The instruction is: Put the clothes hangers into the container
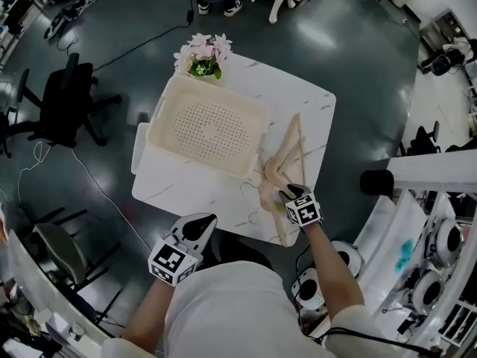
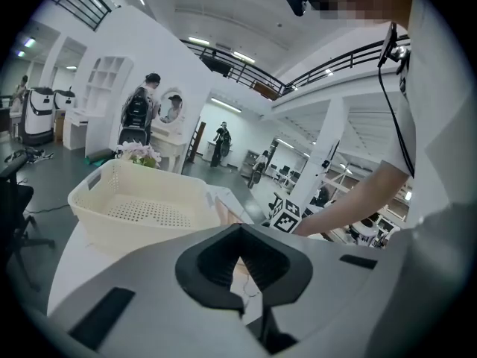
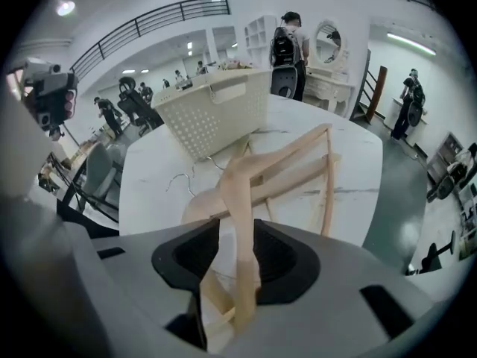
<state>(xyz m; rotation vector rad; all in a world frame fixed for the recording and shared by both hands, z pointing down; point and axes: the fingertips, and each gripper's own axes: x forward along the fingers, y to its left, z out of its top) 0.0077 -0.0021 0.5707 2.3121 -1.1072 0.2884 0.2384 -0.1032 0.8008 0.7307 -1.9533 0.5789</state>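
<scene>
Pointing steeply down, the right gripper (image 3: 231,250) has its jaws spread, and one flat arm of a hanger stands between them, close against one pad with a clear gap on the other side. That arm belongs to a loose heap of hangers (image 1: 288,154), pale smooth wood with slim triangular frames and thin bent wire hooks (image 3: 182,179). The heap lies outside the basket (image 1: 165,109), just beside its right-hand wall. The basket is cream plastic, rectangular with rounded corners, a floor pierced by rows of small holes and a slot handle in its end wall. The left gripper (image 1: 199,227), jaws pressed together on nothing, hangs near the basket's front side. Basket and hangers rest on a white marble-veined table (image 1: 302,95), with pink flowers (image 1: 203,53) behind the basket.
</scene>
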